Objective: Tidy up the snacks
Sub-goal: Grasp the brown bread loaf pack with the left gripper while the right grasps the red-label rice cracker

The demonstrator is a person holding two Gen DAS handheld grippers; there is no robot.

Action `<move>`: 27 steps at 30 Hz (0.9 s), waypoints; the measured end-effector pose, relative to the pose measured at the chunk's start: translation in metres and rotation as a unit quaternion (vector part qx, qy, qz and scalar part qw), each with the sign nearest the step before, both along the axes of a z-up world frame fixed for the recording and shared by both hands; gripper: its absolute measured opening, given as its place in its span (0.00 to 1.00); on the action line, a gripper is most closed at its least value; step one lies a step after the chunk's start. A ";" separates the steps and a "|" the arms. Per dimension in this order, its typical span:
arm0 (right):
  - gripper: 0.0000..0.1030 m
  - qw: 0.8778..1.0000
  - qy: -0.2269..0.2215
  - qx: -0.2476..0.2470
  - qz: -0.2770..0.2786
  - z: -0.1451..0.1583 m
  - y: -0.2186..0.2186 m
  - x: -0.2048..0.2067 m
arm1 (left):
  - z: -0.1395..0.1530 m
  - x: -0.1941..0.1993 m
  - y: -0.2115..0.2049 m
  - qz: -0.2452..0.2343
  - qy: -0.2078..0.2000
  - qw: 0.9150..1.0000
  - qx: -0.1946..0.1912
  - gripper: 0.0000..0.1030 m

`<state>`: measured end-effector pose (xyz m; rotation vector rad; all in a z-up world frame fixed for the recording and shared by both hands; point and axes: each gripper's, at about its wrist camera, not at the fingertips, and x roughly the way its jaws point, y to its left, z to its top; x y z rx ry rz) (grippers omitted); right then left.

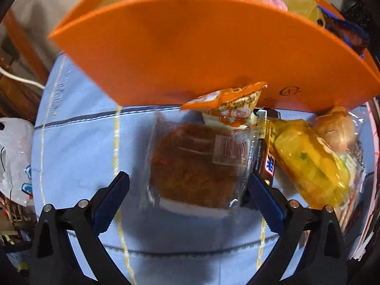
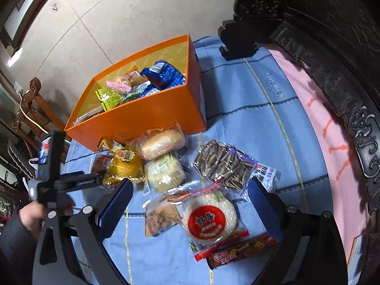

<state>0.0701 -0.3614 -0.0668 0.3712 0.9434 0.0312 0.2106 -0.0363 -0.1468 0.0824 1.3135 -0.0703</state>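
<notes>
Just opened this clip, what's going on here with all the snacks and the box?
A person with a gripper in each hand is sorting packaged snacks on a blue cloth into an orange box, which already holds several packets. The left gripper has its jaws open around a wrapped brown bun lying in front of the box, not yet closed on it. The right gripper, also open, hovers over a round rice cracker pack. More snacks, including sunflower seeds, lie loose.

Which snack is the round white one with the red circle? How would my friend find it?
Start at the big orange box on the blue cloth, then come toward the camera past the sunflower seed bag. The rice cracker lies between the open right gripper fingers. Only it is a flat white disc with a red round label.
</notes>
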 end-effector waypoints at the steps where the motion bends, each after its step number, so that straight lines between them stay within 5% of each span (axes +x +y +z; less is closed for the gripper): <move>1: 0.95 1.000 0.004 -0.002 -0.003 -0.002 -0.002 -0.001 | -0.003 0.002 -0.003 -0.009 0.003 1.000 -0.007 0.96; 2: 0.95 1.000 0.008 -0.002 -0.008 -0.004 -0.005 -0.001 | -0.006 0.004 -0.004 -0.015 0.005 1.000 -0.007 0.93; 3: 0.95 1.000 0.013 -0.001 -0.012 -0.007 -0.008 -0.002 | -0.012 0.004 -0.004 -0.018 0.010 1.000 -0.001 0.80; 5: 0.95 1.000 0.022 -0.001 -0.018 -0.012 -0.011 -0.002 | -0.016 0.002 0.000 -0.015 0.003 1.000 0.000 0.76; 9: 0.95 0.999 0.035 -0.006 -0.014 -0.021 -0.009 0.002 | -0.008 -0.017 0.011 -0.007 -0.009 1.000 0.017 0.75; 16: 0.95 0.996 0.056 -0.061 0.043 -0.033 0.016 0.011 | 0.007 -0.063 0.039 0.028 0.019 0.997 -0.063 0.76; 24: 0.95 0.968 0.107 -0.185 0.134 -0.082 0.053 0.019 | -0.002 -0.089 0.035 0.021 0.035 0.997 -0.069 0.76; 27: 0.94 0.975 0.120 -0.132 0.130 -0.092 0.043 0.023 | 0.001 -0.092 0.029 0.013 0.038 0.997 -0.069 0.76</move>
